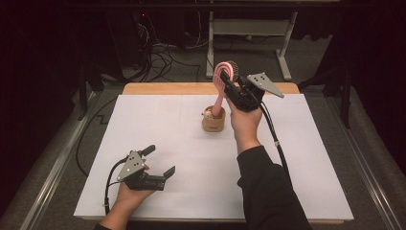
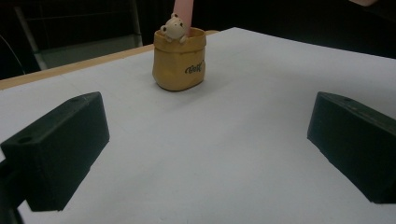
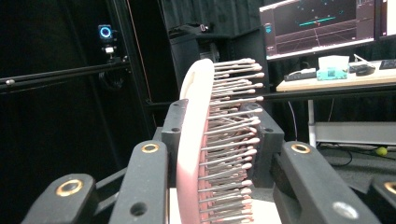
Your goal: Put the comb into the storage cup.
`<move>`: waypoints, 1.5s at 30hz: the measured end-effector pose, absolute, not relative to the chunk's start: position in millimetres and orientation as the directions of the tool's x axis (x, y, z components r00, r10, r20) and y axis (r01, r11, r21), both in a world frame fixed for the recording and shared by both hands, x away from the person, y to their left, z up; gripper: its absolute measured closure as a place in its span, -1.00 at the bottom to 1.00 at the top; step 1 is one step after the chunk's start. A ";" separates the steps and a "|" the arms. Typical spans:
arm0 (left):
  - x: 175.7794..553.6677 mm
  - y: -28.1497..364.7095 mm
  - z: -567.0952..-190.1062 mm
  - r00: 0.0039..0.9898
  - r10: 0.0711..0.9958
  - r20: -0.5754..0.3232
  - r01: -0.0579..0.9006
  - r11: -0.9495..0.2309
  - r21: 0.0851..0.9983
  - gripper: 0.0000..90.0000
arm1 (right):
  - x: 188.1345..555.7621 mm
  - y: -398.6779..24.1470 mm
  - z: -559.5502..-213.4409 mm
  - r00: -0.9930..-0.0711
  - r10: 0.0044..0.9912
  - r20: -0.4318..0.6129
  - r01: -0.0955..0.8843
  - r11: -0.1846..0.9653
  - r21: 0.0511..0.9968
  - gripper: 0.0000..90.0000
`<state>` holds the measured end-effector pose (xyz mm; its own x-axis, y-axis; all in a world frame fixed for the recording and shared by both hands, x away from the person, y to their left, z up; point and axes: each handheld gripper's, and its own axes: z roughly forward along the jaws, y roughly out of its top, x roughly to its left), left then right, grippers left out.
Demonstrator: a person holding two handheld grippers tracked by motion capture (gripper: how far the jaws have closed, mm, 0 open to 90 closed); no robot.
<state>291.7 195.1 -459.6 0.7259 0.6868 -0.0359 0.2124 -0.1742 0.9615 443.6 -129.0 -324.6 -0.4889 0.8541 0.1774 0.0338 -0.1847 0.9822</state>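
Squeezing the pink hairbrush [image 1: 223, 73] by its head in our right gripper [image 1: 229, 82], we hold its handle in the yellow cup [image 1: 213, 122] near the table's [image 1: 306, 182] far edge; it looks light, stiff, slippery, while our left gripper [image 1: 160, 163] waits open.

The left gripper [image 1: 159, 160] is held low at the near left, just above the surface and roughly level, its jaws set wide apart with nothing between them. It is supported from below by the left hand [image 1: 129, 191]. The right gripper [image 1: 230, 84] is raised farther off, right of centre, pointing up and away from the person, its jaws closed on a held item. The right hand [image 1: 245, 122] is wrapped round its body, and a dark sleeve [image 1: 268, 187] covers the forearm.
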 end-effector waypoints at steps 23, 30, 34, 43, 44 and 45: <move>291.0 195.5 -460.1 0.724 0.688 -0.045 0.217 -0.166 0.962 -1.00 | 452.1 -115.9 -341.1 -0.492 0.853 0.171 0.054 -0.166 0.985 0.48; 290.9 195.5 -460.3 0.723 0.689 -0.045 0.217 -0.166 0.962 -1.00 | 454.7 -113.2 -348.7 -0.494 0.851 0.180 0.069 -0.168 0.983 0.48; 290.8 195.5 -460.4 0.723 0.690 -0.044 0.218 -0.166 0.962 -1.00 | 456.1 -112.1 -352.7 -0.492 0.851 0.184 0.075 -0.169 0.983 0.48; 290.6 195.6 -460.3 0.722 0.691 -0.045 0.217 -0.164 0.962 -1.00 | 458.2 -107.1 -360.1 -0.492 0.851 0.184 0.089 -0.161 0.983 0.48; 290.7 195.9 -460.2 0.721 0.691 -0.042 0.215 -0.165 0.963 -1.00 | 458.6 -107.2 -360.7 -0.492 0.851 0.184 0.091 -0.160 0.983 0.48; 290.7 195.9 -460.3 0.721 0.691 -0.043 0.215 -0.164 0.963 -1.00 | 459.1 -107.1 -361.8 -0.491 0.851 0.188 0.094 -0.163 0.982 0.48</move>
<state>290.7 195.9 -460.3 0.7212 0.6914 -0.0433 0.2152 -0.1643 0.9626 459.1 -107.1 -361.8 -0.4913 0.8505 0.1878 0.0941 -0.1625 0.9822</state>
